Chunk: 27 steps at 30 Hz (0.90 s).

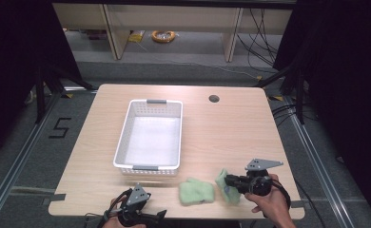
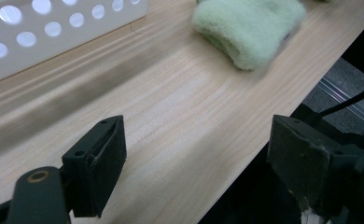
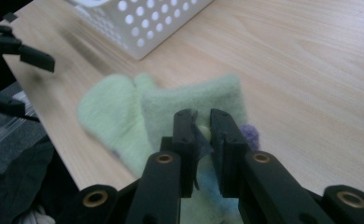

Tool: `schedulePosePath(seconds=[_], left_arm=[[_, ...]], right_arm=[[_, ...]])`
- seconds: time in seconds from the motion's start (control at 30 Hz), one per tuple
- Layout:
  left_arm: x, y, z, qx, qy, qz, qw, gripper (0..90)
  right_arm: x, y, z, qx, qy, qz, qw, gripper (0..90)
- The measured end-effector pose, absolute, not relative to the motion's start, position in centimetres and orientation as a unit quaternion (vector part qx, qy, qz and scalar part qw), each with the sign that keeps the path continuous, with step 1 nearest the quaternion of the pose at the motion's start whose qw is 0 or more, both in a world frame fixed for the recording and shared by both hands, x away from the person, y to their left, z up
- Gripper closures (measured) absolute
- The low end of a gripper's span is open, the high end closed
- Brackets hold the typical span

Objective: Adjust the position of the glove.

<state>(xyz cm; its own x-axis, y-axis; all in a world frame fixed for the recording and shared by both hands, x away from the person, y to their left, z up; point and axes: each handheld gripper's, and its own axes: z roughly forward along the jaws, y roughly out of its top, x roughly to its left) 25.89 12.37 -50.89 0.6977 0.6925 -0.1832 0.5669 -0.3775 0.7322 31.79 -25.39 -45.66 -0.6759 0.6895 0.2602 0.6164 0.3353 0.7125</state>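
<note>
Green fuzzy socks lie near the front edge of the worktop (image 1: pixel 231 128), right of the middle. One green sock (image 1: pixel 196 191) lies flat, just in front of the white perforated basket (image 1: pixel 124 127); the left gripper view shows it (image 2: pixel 250 28) beyond the spread fingers. The second green sock (image 1: pixel 223 183) is beside the first and lifted at one end, pinched by the right gripper (image 1: pixel 229 180). In the right gripper view that gripper (image 3: pixel 203 123) has its fingers (image 3: pixel 185 135) clenched on a fold of the sock (image 3: pixel 194 100), with a purple patch (image 3: pixel 249 133) at the sock's edge and some light blue fabric below the fingers. The flat sock (image 3: pixel 108 114) lies just behind it, partly overlapped.

The left gripper (image 1: pixel 157 215) hovers at the worktop's front edge, left of the socks; its fingers (image 2: pixel 103 161) are released, wide apart, holding nothing. The basket stands empty at the worktop's centre-left, its holed wall (image 2: pixel 40 32) near the left gripper.
</note>
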Motion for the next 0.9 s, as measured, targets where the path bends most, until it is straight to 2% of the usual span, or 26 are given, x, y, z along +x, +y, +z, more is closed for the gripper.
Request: schedulePosePath(seconds=[0.2, 0.23, 0.3, 0.53, 0.6, 0.63, 0.67, 0.7, 0.77, 0.8, 0.83, 0.9], left_arm=[[25.9, 12.3, -50.8, 0.829, 0.379, 0.071, 0.405, 19.0], [25.8, 12.3, -50.9, 0.827, 0.380, 0.076, 0.407, 19.0], [25.8, 12.3, -50.9, 0.827, 0.379, 0.076, 0.407, 19.0], [25.7, 12.2, -50.8, 0.834, 0.372, 0.073, 0.401, 19.0], [25.7, 12.2, -50.8, 0.834, 0.371, 0.073, 0.401, 18.9], [25.8, 12.3, -50.8, 0.836, 0.370, 0.071, 0.399, 19.0], [25.7, 12.3, -50.8, 0.835, 0.370, 0.071, 0.400, 19.0], [25.7, 12.2, -50.9, 0.833, 0.372, 0.073, 0.402, 19.0], [25.7, 12.2, -50.9, 0.833, 0.373, 0.074, 0.402, 19.0], [25.7, 12.2, -50.9, 0.833, 0.373, 0.073, 0.402, 19.0], [25.7, 12.1, -51.0, 0.831, 0.376, 0.075, 0.404, 19.0], [25.7, 12.0, -51.1, 0.828, 0.379, 0.074, 0.406, 19.0]], right_arm=[[34.8, -25.4, -46.4, 0.460, 0.777, 0.429, 0.024, 81.2], [36.2, -25.6, -47.0, 0.462, 0.774, 0.431, 0.041, 81.2], [37.1, -25.7, -47.6, 0.486, 0.763, 0.424, 0.039, 81.1], [38.0, -25.7, -48.7, 0.498, 0.763, 0.411, 0.038, 79.9], [38.0, -25.7, -48.7, 0.498, 0.767, 0.403, 0.042, 74.8], [38.0, -25.8, -48.7, 0.497, 0.767, 0.404, 0.041, 69.2], [38.0, -25.8, -48.7, 0.497, 0.767, 0.404, 0.041, 69.2], [38.0, -25.8, -48.4, 0.475, 0.782, 0.399, 0.058, 65.6], [37.9, -25.9, -48.0, 0.453, 0.799, 0.391, 0.063, 64.5], [37.7, -26.0, -47.4, 0.424, 0.822, 0.372, 0.082, 63.9], [37.4, -26.1, -46.5, 0.351, 0.864, 0.340, 0.123, 63.2], [37.3, -26.2, -46.1, 0.330, 0.877, 0.327, 0.122, 63.3]])
